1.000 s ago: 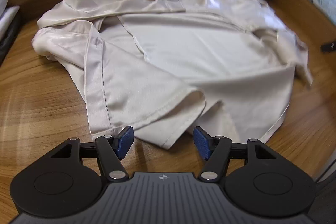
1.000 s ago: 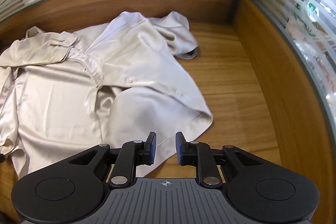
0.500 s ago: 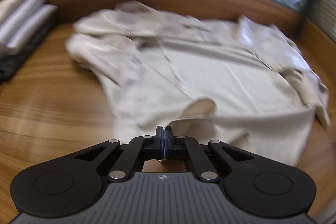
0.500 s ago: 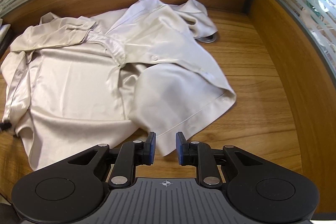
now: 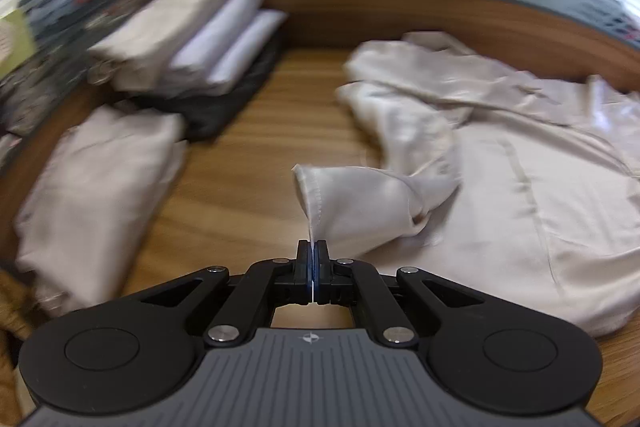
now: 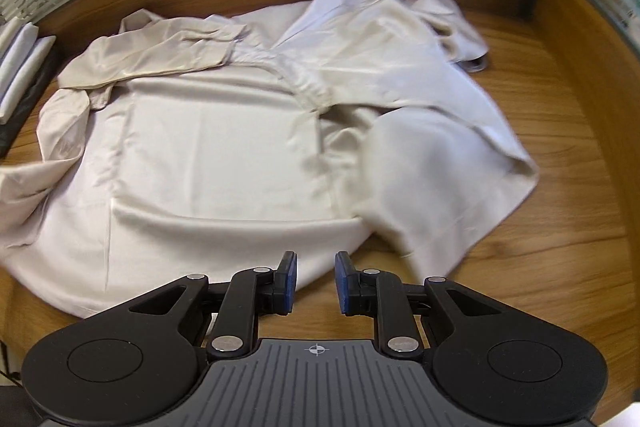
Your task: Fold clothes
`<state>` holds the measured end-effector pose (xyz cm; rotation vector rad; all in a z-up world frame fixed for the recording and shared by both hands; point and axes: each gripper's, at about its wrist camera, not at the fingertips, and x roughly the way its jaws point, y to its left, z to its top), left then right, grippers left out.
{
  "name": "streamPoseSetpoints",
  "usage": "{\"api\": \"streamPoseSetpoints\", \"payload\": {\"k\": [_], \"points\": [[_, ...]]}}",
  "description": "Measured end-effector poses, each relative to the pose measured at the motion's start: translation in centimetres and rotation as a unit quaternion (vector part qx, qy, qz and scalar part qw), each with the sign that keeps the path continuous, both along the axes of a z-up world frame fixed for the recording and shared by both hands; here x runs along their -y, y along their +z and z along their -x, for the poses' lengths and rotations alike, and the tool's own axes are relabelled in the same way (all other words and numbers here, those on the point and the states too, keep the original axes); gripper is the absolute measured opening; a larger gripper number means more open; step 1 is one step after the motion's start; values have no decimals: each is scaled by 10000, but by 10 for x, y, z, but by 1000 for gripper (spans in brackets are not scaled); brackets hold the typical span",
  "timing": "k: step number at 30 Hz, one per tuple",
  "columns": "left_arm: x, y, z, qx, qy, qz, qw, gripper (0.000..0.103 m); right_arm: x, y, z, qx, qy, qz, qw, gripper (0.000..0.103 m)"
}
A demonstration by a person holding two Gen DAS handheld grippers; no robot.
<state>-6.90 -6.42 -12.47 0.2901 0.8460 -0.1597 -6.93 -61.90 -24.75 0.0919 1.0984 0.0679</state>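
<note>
A hem corner of the cream shirt (image 6: 224, 155), spread unfolded on the bench (image 6: 560, 227), is pinched by the left hand-held gripper (image 5: 311, 259); the right hand-held gripper (image 6: 316, 281) is held spread just short of it. Folded stacks (image 5: 192, 35) are seen beyond-left; this shirt's folding is judged unfinished.

The left gripper (image 5: 311, 250) was a black tool with a dark grey ribbed plate at its base, marked at the top centre with a small white compass-like emblem. On either side of the plate sat a broad, rounded black housing with a shallow circular recess. Angled black link arms with triangular cut-outs ran inward from the housings, pinned by round silver screws, and carried two short fingers (image 5: 302, 259) lined with blue pads. The right gripper (image 6: 315, 281) was of the same build: grey ribbed plate with the same emblem, black rounded housings, silver screw heads on the links, and bright blue pads (image 6: 289, 283) on the inner faces of its fingers.
</note>
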Motion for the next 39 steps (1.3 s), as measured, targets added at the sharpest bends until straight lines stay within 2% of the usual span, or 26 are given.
{"api": "streamPoseSetpoints", "payload": {"k": [7,9,12,14,16,19,21,23,26,29,31,32,33,36,39], "points": [[-52,10,-12,211,598,-801,9948,1,-24,-7,6,-115,-82,-398,9991,23],[-60,9,-19,116,722,-922,9931,1,-25,-9,8,-136,-176,-471,9986,23],[-69,10,-24,-4,808,-644,9946,9,-20,-12,11,-158,-354,-510,9979,23],[-65,12,-21,14,747,-527,9958,30,-12,-14,13,-161,-505,-527,9972,25],[-56,13,-16,46,632,-447,9970,38,-2,-16,16,-160,-685,-573,9959,30],[-36,11,-7,13,323,-286,9991,47,7,-20,20,-191,-859,-700,9937,32],[-21,8,-1,-68,86,-148,9998,51,7,-24,21,-219,-902,-765,9927,42],[-6,4,2,-244,-205,11,9995,59,2,-29,20,-239,-902,-776,9926,43],[17,-3,7,-487,-640,192,9966,65,-5,-37,19,-270,-901,-792,9924,43],[37,-8,12,-591,-989,243,9930,69,-12,-45,19,-301,-901,-809,9922,41],[47,-10,15,-620,-1137,229,9913,69,-12,-49,18,-271,-971,-784,9918,27],[50,-12,16,-628,-1183,236,9907,69,-9,-49,18,-209,-1079,-774,9909,11],[52,-13,16,-632,-1218,249,9902,69,-4,-48,18,-111,-1183,-800,9897,6],[58,-17,14,-669,-1223,313,9897,69,10,-32,23,375,-1320,-712,9880,4],[62,-22,11,-737,-1126,383,9902,69,23,-3,21,818,-1149,-423,9891,4]]}}
